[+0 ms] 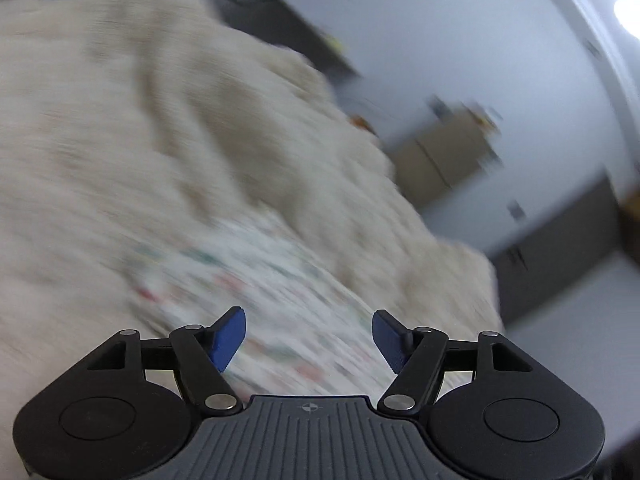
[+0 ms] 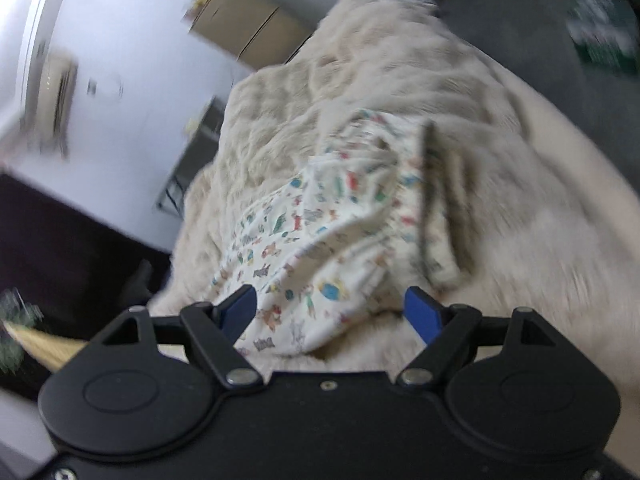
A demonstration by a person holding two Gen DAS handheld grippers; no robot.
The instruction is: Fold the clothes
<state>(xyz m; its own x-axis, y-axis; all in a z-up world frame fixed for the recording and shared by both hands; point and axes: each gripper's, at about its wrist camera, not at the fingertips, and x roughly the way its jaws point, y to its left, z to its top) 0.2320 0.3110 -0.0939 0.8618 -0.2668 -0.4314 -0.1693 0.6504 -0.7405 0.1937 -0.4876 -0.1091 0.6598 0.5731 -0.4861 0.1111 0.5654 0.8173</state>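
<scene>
A small white garment with a colourful animal print (image 2: 320, 232) lies crumpled on a cream fuzzy blanket (image 2: 400, 92). My right gripper (image 2: 330, 308) is open, its blue fingers spread on either side of the garment's near edge, holding nothing. In the left wrist view the same garment (image 1: 260, 280) shows blurred just ahead of my left gripper (image 1: 308, 332), which is open and empty above it. The blanket (image 1: 120, 120) fills most of that view.
A dark grey couch arm (image 2: 520, 20) lies beyond the blanket. A white wall (image 1: 440, 20) with a cardboard box (image 1: 444, 152) stands to the right in the left view. A dark thin strip (image 2: 428, 184) lies across the garment's right side.
</scene>
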